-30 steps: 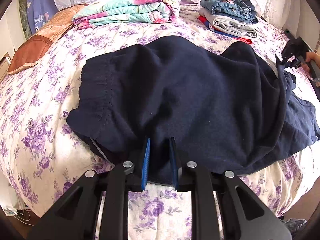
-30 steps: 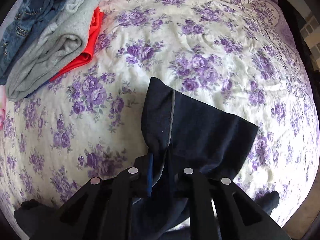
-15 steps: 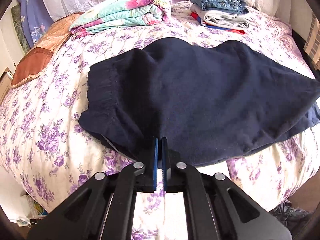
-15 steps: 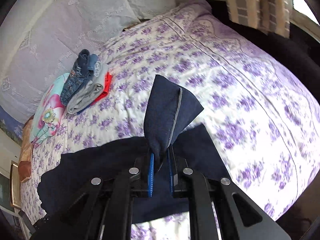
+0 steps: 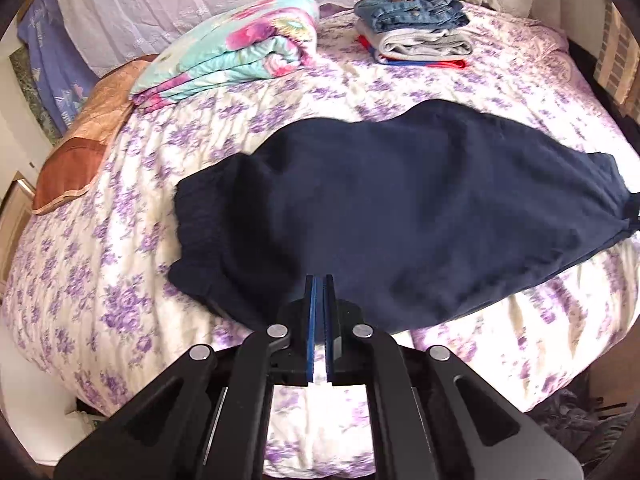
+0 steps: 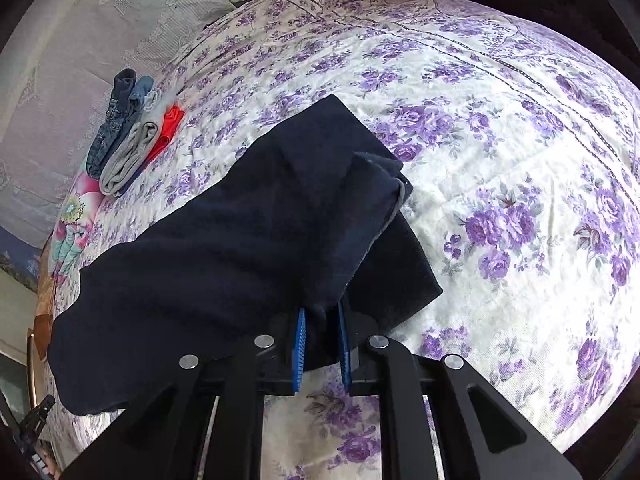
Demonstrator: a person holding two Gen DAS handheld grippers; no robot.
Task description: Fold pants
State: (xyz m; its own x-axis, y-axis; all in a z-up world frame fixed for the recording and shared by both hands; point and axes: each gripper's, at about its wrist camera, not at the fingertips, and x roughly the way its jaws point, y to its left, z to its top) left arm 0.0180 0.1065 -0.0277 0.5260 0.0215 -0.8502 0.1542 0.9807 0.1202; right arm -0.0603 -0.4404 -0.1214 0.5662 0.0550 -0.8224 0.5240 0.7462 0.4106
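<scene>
The right gripper has its blue pads closed part-way on a thick bunch of navy cloth — a hem end of the pants, with a pale grey inner edge showing where the cuff folds back. The left gripper has its pads drawn almost together, only a thin slit between them; they sit at the near edge of the pants, but whether any cloth is actually pinched there I cannot tell.

The pants lie spread across the middle of the bed, waistband toward its left side, legs running to its right edge. Toward the head of the bed sit a folded floral blanket and a stack of folded clothes, both well apart from the pants.

The fabric looks like a soft, fairly thick knit: light, limp, not slippery, nothing fragile about it. It would likely sag and bunch if lifted by one point, so I judge the best holds are doubled edges — the gathered waistband and the hems — where the cloth is thickest. Lifting both ends together should keep the fold line straight; the quilted bed cover may drag at the underside and rumple it.
</scene>
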